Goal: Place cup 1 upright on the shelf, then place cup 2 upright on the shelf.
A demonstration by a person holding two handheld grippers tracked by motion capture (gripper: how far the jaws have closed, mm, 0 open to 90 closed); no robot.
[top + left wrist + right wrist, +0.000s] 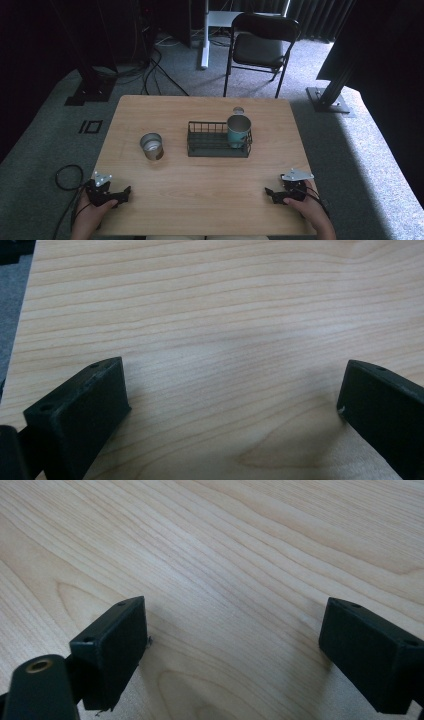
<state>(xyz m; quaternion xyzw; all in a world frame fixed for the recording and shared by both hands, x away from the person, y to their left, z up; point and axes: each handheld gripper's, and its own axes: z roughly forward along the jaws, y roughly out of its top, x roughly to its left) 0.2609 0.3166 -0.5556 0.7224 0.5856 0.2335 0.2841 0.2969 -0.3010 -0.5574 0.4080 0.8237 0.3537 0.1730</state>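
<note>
I have both tools parked at the near edge of the surface [200, 200], one at each corner, which reads to me as a resting stance ahead of any reach. The left hand-held gripper [122, 194] lies low on the wood with its jaws spread wide and nothing between them; the left gripper view looks across bare grain. The right hand-held gripper [271, 194] mirrors it at the near right, jaws likewise wide apart over plain wood, holding nothing. The nearest thing to me is the metal cup [151, 146], standing upright and alone left of centre, well apart from both tools and closer to my left one. Just right of it sits the black wire basket [212, 145], long side toward me, with a teal mug [238, 131] already standing upright in its right end; that leaves the left part of the basket free, so I judge the metal cup belongs there. A small round lid-like piece [238, 110] lies just beyond the basket; I cannot tell what it is.
</note>
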